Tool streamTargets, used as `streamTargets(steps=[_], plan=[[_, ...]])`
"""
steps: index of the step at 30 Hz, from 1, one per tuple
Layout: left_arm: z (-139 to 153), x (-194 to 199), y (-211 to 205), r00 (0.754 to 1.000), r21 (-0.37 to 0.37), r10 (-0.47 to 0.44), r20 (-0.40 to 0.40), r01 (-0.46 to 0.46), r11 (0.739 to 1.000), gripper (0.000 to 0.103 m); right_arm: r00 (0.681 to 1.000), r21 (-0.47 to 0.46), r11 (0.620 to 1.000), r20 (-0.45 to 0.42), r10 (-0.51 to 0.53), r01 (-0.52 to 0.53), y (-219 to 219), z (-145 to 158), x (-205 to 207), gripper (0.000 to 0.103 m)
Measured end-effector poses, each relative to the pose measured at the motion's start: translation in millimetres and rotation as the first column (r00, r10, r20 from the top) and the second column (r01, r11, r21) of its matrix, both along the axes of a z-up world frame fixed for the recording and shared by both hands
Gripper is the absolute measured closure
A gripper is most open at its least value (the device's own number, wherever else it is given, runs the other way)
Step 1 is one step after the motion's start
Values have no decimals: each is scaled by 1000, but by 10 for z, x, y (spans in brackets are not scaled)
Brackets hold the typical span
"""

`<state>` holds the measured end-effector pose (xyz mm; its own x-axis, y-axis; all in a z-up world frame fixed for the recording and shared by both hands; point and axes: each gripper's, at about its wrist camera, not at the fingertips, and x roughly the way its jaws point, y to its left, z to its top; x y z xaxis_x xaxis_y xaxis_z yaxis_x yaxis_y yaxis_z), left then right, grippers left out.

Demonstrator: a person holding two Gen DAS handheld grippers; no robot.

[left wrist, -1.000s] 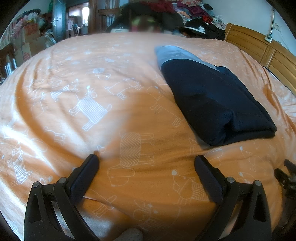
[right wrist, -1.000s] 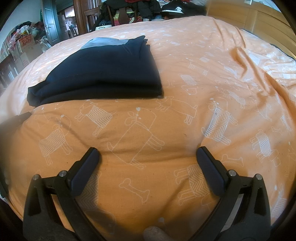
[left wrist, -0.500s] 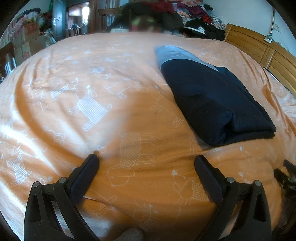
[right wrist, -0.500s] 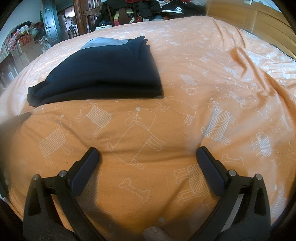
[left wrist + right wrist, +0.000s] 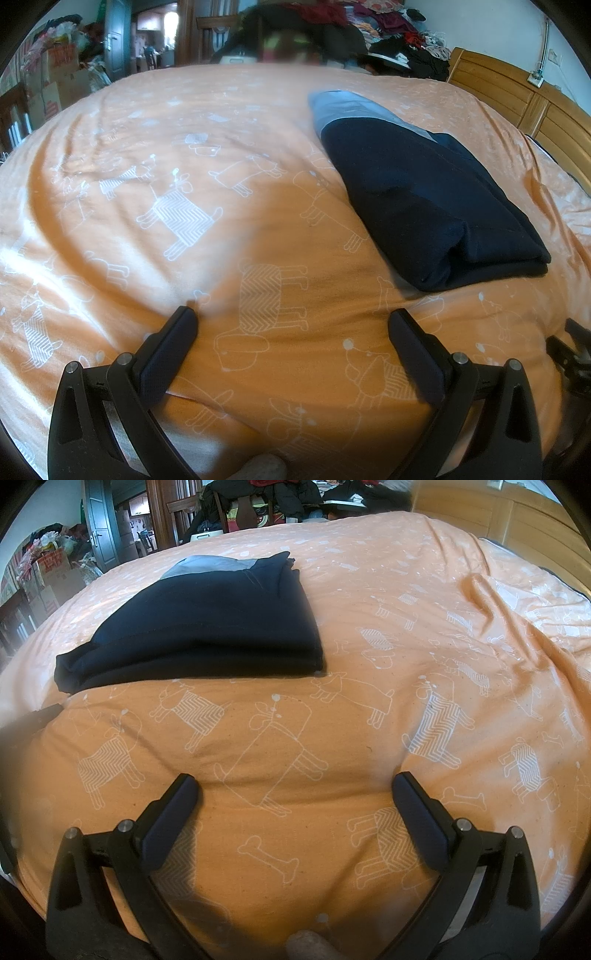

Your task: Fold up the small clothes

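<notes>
In the left wrist view the left tongs (image 5: 291, 325) gape wide at the bottom of the frame, gripping nothing, over the orange bed cover (image 5: 184, 258) printed with white outline dogs. Right of centre lies the folded garment (image 5: 424, 199), a dark navy knit slab with a pale grey band at its far end, its long axis running from upper centre to lower right. In the right wrist view it sits upper left (image 5: 207, 627), thick folded edge nearest. The right tongs (image 5: 295, 794) likewise spread wide, empty.
</notes>
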<state>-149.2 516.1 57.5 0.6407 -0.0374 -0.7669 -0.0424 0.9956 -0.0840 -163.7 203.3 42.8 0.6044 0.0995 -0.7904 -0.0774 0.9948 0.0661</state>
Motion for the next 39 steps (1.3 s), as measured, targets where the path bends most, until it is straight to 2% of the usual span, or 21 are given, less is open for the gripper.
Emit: streamTargets(steps=[39], plan=[[-2, 1, 3, 1000, -1, 0, 0, 0, 1000, 0, 1000, 2, 1000, -1, -6, 6, 27, -9, -30, 0]])
